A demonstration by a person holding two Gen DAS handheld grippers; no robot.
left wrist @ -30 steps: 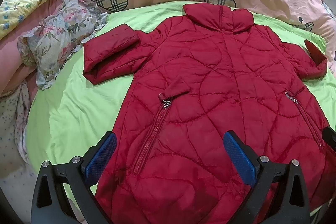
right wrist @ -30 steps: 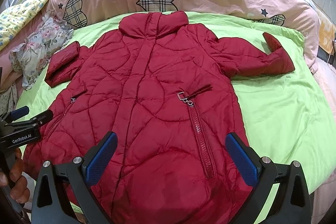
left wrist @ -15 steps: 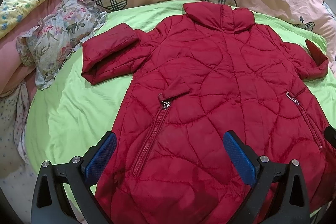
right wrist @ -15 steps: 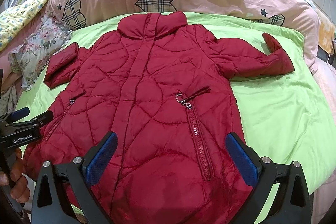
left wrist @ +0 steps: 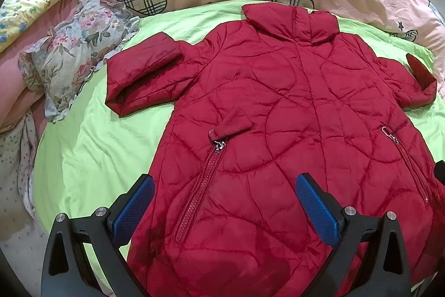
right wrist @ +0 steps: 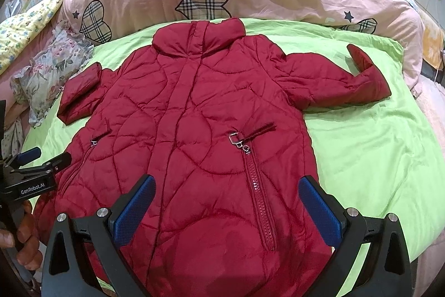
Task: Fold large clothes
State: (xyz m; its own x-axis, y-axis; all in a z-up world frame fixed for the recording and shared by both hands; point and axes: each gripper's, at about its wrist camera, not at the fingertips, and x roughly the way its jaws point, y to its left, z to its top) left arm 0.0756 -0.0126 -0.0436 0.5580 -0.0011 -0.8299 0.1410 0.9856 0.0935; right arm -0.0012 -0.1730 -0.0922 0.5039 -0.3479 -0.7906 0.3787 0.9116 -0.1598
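On the green sheet (right wrist: 361,152) of the bed, the red quilted coat (left wrist: 292,116) lies flat, front up, sleeves out. Both claws, left (left wrist: 225,202) and right (right wrist: 226,203), hang wide open above its hem, gripping nothing. Risk: slick, puffy padding may slide from a shallow pinch, or springy sleeves may unfold again.
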